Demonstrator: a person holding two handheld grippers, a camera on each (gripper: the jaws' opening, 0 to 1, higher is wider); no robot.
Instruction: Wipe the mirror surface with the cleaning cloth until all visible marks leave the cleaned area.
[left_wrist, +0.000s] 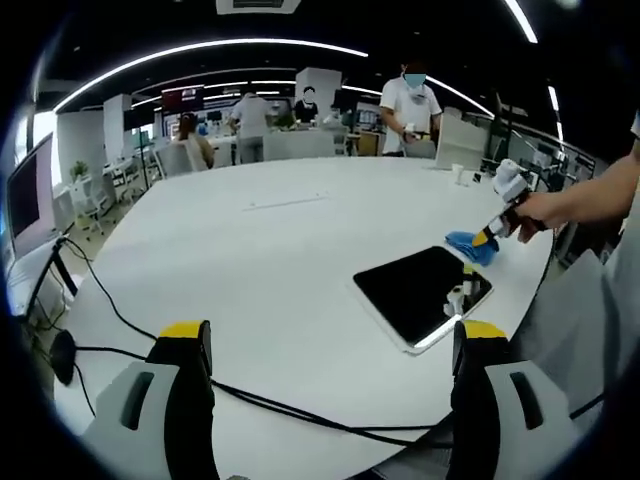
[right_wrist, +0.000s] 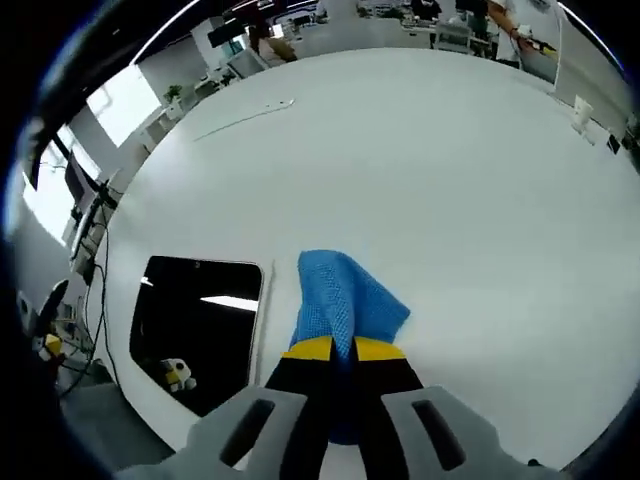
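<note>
Cloth (right_wrist: 345, 300) first: blue, bunched, and pinched tight between the yellow-tipped jaws of the right tongs (right_wrist: 333, 349), with most of the fabric fanning out ahead of the tips and resting on the white table (right_wrist: 450, 180). So the right tongs are clenched on the cloth. The left gripper view agrees, showing the cloth (left_wrist: 470, 245) at the mirror's far corner with the right tongs (left_wrist: 487, 236) on it.

Now the relation that matters. The mirror (right_wrist: 195, 325) lies flat just to the left of the right tongs, its near edge close beside the cloth but, as far as I can see, not under it. Its dark glass reflects ceiling lights, and its long side runs away from the table's front edge. My read: the wipe has to go sideways, leftward onto the glass.

Over to the left tongs (left_wrist: 330, 350): jaws spread wide, nothing between them, hanging above the table near a black cable (left_wrist: 110, 310). From here the mirror (left_wrist: 420, 290) sits ahead and to the right, lying at a slant across the view. The right tongs are clearly the nearer. I can't make out marks on the glass, so I'd judge the wiping not begun.
</note>
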